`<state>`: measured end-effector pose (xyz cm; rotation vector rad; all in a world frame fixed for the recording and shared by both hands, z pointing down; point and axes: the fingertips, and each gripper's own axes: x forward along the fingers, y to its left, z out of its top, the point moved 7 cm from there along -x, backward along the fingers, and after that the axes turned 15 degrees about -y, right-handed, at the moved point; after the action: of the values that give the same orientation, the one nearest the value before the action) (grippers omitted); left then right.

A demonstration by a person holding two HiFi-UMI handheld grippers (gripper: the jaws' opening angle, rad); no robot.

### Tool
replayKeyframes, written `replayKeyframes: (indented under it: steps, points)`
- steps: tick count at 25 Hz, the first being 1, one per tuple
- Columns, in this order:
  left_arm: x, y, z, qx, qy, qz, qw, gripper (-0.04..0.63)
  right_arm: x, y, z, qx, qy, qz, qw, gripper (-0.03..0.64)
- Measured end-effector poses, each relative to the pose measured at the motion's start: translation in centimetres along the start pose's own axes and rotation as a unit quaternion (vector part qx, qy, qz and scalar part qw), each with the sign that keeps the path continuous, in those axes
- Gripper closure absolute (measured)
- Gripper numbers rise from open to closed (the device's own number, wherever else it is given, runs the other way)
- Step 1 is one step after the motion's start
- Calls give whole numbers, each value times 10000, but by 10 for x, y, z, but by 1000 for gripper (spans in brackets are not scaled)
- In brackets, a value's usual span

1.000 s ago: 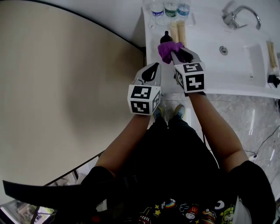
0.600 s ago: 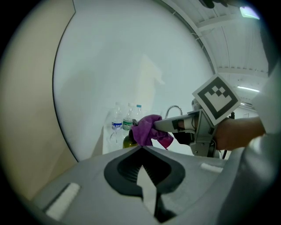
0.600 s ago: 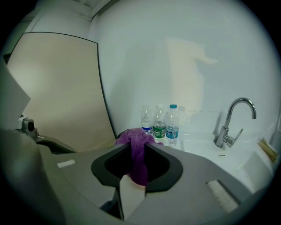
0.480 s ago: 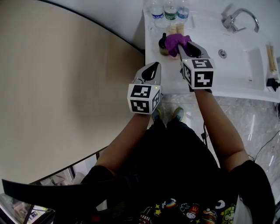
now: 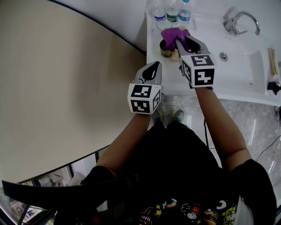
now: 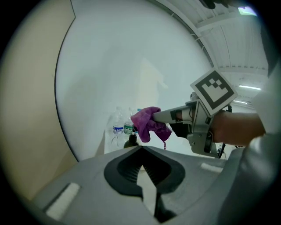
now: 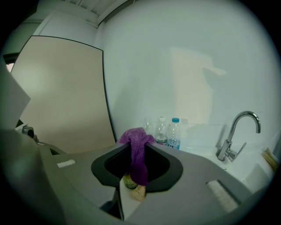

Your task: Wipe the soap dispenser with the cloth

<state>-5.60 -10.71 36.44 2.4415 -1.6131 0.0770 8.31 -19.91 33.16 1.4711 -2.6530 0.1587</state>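
Right hand-held gripper (image 5: 177, 40) is clenched on the purple cloth (image 5: 172, 34). The jaw tips pinch a bunched fold, and the rest hangs down between the jaws in the right gripper view. It is held up over the back-left corner of the white bench (image 5: 237, 83).

Soap dispenser (image 5: 165, 47) is a dark bottle standing upright on that corner, right under and just left of the cloth. From the left gripper view the cloth's lower edge overlaps the pump top — can't tell whether they actually touch. In the right gripper view the dispenser body shows through the gap below the hanging cloth.

Left hand-held gripper (image 5: 153, 66) has its jaws closed together with nothing in them. It sits off the front-left edge of the bench, near the dispenser but apart from it, and points toward it.

Other items:
- Three water bottles (image 5: 171, 11) stand in a row at the back edge against the wall, just behind the dispenser.
- The sink basin (image 5: 246, 57) is set into the bench to the right.
- The tap (image 5: 239, 19) stands at the basin's back edge, well apart from the dispenser.
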Motion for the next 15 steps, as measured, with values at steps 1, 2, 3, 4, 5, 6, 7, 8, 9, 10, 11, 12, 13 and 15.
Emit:
replayKeyframes:
  steps: [1,2,3,4,5,6,7,8,9,10,11,12,13,15]
  points:
    - [0,0,1,5,-8,7,10000,595,2,3,-3,-9,37,36,10000,505]
    - [0,1,1,8,-13,14,10000,595,3,4,-7,-15,83,53,10000,505]
    - [-1,2,1,9,-14,21,10000,595,4,4,-11,-23,133,55,9999,505]
    - [-1,2,1,10,-12,28,10000,595,4,3,-15,-31,185,48,9998,505]
    - [-2,3,0,10,-4,37,10000,595,4,2,-19,-35,238,37,9997,505]
    - [-3,3,0,8,6,45,10000,595,4,0,-22,-34,288,20,9996,505]
    - [-4,3,-1,5,17,51,10000,595,3,-2,-26,-34,328,-6,9995,505]
    - [-5,3,-2,1,29,55,10000,595,2,-5,-29,-37,357,-39,9993,505]
    - [-5,4,-3,-3,42,58,10000,595,1,-7,-33,-40,385,-73,9992,505]
    - [-6,4,-4,-4,54,60,10000,595,1,-10,-36,-40,416,-105,9991,505]
    - [-6,4,-4,-6,62,61,10000,595,0,-12,-39,-39,450,-135,9989,505]
    - [-6,4,-5,-9,64,59,10000,595,-1,-14,-42,-38,482,-164,9987,505]
    - [-5,4,-5,-11,62,53,10000,595,-2,-16,-44,-37,509,-193,9985,505]
    - [-5,3,-5,-9,56,32,10000,595,-5,-20,-47,-28,527,-258,9983,505]
